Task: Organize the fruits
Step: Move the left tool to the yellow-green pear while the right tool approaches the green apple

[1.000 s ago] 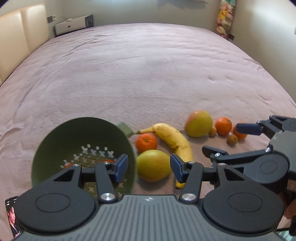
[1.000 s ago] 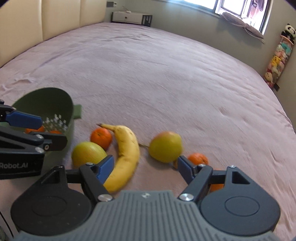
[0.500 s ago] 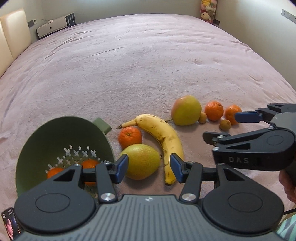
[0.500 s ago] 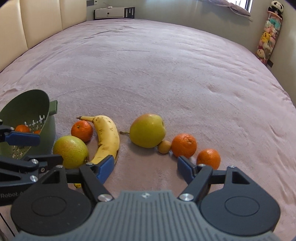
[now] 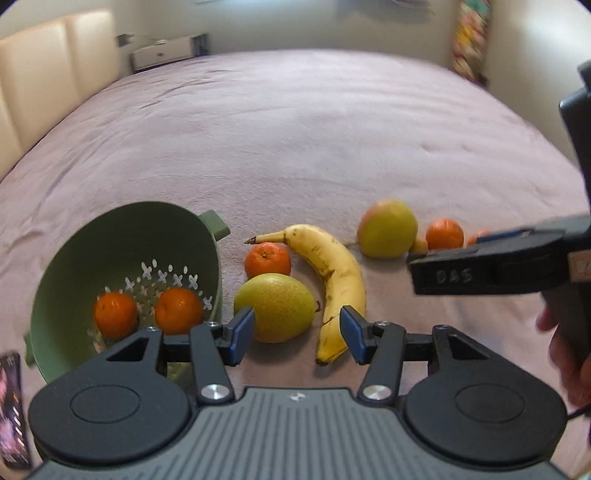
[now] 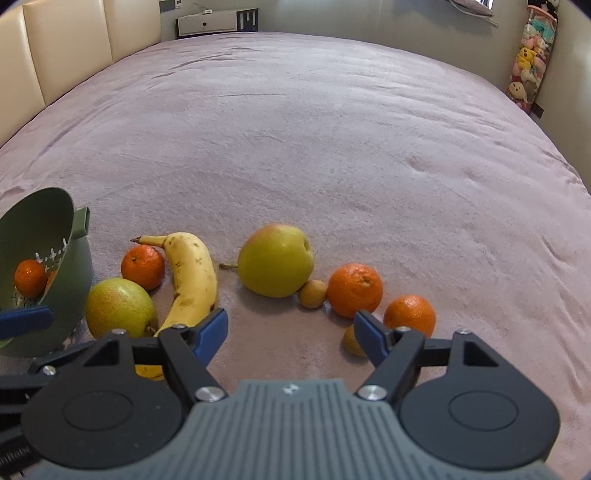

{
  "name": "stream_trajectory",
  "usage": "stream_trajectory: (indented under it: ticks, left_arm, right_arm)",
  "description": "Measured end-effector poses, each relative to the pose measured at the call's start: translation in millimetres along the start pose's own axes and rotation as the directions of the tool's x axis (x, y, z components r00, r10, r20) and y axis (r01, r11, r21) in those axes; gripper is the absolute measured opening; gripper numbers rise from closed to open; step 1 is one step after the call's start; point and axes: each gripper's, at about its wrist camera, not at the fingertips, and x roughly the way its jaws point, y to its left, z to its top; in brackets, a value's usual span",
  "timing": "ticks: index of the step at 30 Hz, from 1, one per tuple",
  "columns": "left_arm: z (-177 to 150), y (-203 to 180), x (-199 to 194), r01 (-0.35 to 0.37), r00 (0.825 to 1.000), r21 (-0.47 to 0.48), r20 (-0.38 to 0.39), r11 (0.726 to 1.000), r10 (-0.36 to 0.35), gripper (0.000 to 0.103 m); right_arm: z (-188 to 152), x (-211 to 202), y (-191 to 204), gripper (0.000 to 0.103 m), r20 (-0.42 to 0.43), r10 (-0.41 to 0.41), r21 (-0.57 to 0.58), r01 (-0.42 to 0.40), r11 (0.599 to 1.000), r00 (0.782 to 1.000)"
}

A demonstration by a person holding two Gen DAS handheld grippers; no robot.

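Observation:
A green colander (image 5: 74, 258) (image 6: 75, 273) lies tilted on the pink bed with two mandarins (image 5: 177, 310) inside. Beside it lie a yellow-green pear (image 5: 275, 306) (image 6: 118, 306), a mandarin (image 5: 267, 260) (image 6: 143, 266), a banana (image 5: 332, 273) (image 6: 192, 280), an apple (image 5: 388, 229) (image 6: 275, 264), two more mandarins (image 6: 354, 290) and two small brown fruits (image 6: 312, 293). My left gripper (image 5: 297, 334) is open and empty, just short of the pear. My right gripper (image 6: 290, 336) is open and empty, short of the apple and mandarins; it also shows in the left wrist view (image 5: 491, 269).
The pink bed cover (image 6: 332, 147) stretches far behind the fruit. A padded headboard (image 6: 66, 48) stands at the left, a white unit (image 6: 218, 22) at the back wall, soft toys (image 6: 528, 66) at the right. A phone (image 5: 11, 406) lies at the lower left.
Both grippers have drawn back and steadied facing the fruit row. The colander's two mandarins show more fully. Both grippers stay open and empty.

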Motion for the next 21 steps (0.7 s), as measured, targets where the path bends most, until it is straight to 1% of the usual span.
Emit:
stream_trajectory:
  ticks: [1,3,5,7,9,13,17,19,21]
  left_arm:
    - [0.0,2.5,0.7,-0.008,1.000,-0.041,0.006,0.999,0.008,0.064]
    - [0.8,8.0,5.2,-0.037,0.999,-0.127,0.012,0.991,0.039,0.073]
    - [1.6,13.7,10.5,-0.063,0.998,-0.212,-0.009,0.975,0.063,0.073]
    - [2.3,15.8,15.8,-0.060,0.998,-0.278,-0.022,0.959,0.057,0.075]
    - [0.7,18.0,20.8,-0.052,0.998,-0.328,-0.037,0.943,0.043,0.075]
    - [-5.8,24.8,31.9,-0.036,0.997,-0.427,-0.080,0.903,0.002,0.075]
    - [-10.7,30.2,44.3,-0.058,0.992,-0.491,-0.128,0.869,-0.007,0.075]
    - [-10.9,33.2,47.3,-0.056,0.992,-0.524,-0.129,0.850,-0.014,0.075]
    - [-10.2,34.6,46.8,-0.048,0.994,-0.545,-0.112,0.837,-0.016,0.075]
  right_arm:
    - [-0.2,0.9,0.2,0.073,-0.003,0.005,0.003,-0.005,1.000,1.000]
    - [-0.4,2.5,0.1,0.075,-0.005,0.019,0.014,-0.019,1.000,1.000]
    - [-0.2,4.7,-0.5,0.079,-0.008,0.034,0.029,-0.033,0.999,0.999]
    - [1.4,7.1,-0.3,0.079,-0.009,0.040,0.034,-0.039,0.999,0.999]
    - [3.9,10.4,-0.3,0.079,-0.012,0.038,0.040,-0.037,0.998,0.999]
    - [8.2,16.7,-3.8,0.079,-0.013,0.046,0.067,-0.045,0.997,0.999]
    - [12.8,21.4,-3.7,0.078,-0.011,0.061,0.067,-0.060,0.996,0.998]
    - [15.6,24.3,-3.1,0.076,-0.012,0.071,0.070,-0.070,0.995,0.997]
    - [18.3,28.5,-3.8,0.073,-0.019,0.084,0.093,-0.082,0.992,0.996]
